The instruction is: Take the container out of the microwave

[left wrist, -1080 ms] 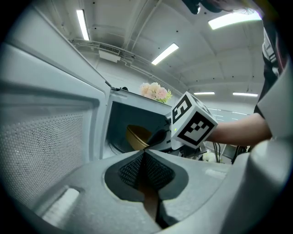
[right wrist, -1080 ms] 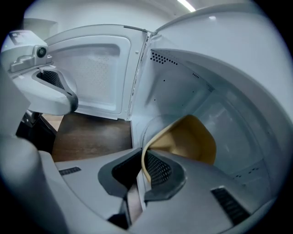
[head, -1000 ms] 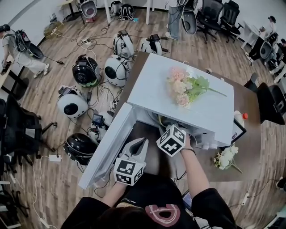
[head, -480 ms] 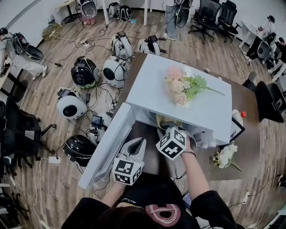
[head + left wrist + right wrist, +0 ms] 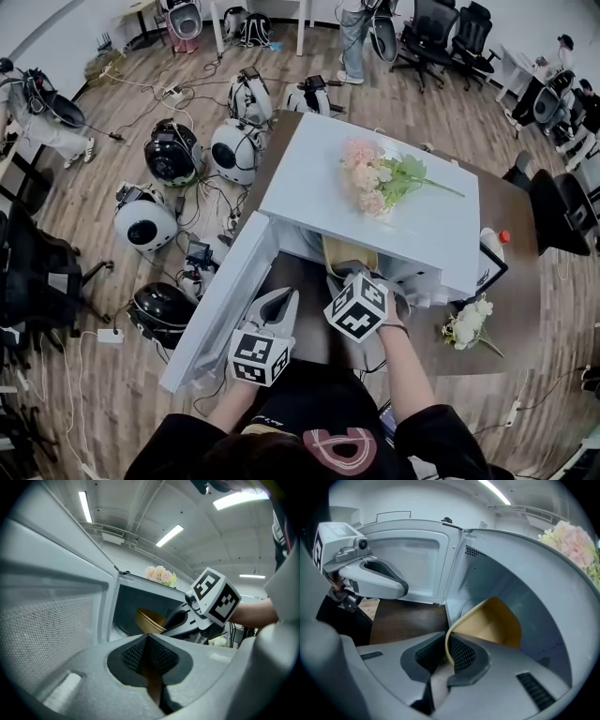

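Note:
The tan container [image 5: 349, 254] tilts in the mouth of the white microwave [image 5: 309, 187], half out of the cavity. My right gripper [image 5: 349, 279] is shut on its near rim; the right gripper view shows the thin rim [image 5: 448, 651] pinched between the pads and the bowl [image 5: 492, 623] beyond them. The microwave door [image 5: 220, 314] hangs wide open to the left. My left gripper [image 5: 279, 302] stays in front of the door, jaws shut and holding nothing. In the left gripper view the container [image 5: 149, 620] sits in the opening with the right gripper [image 5: 164, 627] on it.
Pink flowers [image 5: 375, 178] lie on the microwave's top. White flowers [image 5: 469, 328] and a red-capped bottle [image 5: 495, 242] are on the brown table to the right. Round helmets [image 5: 141, 225] and cables cover the floor to the left.
My right gripper has drawn back towards me with the container, so more of the tan bowl shows at the microwave's mouth. The left gripper has stayed put.

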A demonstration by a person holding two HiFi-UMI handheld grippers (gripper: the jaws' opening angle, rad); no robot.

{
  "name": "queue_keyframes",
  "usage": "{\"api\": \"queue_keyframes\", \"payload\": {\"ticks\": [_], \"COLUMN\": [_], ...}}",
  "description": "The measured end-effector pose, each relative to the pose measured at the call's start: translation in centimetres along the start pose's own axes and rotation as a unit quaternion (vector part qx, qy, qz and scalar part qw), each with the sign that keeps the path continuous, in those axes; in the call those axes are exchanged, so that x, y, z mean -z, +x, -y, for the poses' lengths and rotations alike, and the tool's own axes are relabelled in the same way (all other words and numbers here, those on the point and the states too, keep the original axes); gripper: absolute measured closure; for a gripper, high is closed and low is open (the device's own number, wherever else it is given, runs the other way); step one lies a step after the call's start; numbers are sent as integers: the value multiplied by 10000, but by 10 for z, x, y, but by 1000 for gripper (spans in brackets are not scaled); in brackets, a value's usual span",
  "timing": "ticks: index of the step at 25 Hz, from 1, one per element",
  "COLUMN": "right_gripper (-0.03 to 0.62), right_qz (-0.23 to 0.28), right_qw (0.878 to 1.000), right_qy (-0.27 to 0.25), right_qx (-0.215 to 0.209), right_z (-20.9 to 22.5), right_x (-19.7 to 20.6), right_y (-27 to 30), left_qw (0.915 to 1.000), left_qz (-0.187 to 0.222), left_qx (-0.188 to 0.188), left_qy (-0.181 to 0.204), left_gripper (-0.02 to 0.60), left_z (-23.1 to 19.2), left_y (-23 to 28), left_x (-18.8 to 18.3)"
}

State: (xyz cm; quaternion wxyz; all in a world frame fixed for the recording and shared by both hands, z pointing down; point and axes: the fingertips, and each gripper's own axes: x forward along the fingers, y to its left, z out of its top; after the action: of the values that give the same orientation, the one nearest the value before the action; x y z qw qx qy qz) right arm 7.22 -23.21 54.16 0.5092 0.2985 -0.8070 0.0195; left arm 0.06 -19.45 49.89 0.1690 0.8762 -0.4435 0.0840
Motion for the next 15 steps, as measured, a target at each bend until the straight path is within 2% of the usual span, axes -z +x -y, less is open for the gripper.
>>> {"api": "queue_keyframes", "payload": {"ticks": [15], "right_gripper": [560], "right_qz": [-84], "right_qw": [9998], "right_qy": [193], "right_qx": [3], "right_z": [-29], "right_x": [15], "right_y": [-18], "left_qw": [9999], "left_qz": [94], "left_qx": [-8], "left_qy": [138], "left_gripper": [572], "left_z": [8], "left_y": [-10], "left_x": [-2]}}
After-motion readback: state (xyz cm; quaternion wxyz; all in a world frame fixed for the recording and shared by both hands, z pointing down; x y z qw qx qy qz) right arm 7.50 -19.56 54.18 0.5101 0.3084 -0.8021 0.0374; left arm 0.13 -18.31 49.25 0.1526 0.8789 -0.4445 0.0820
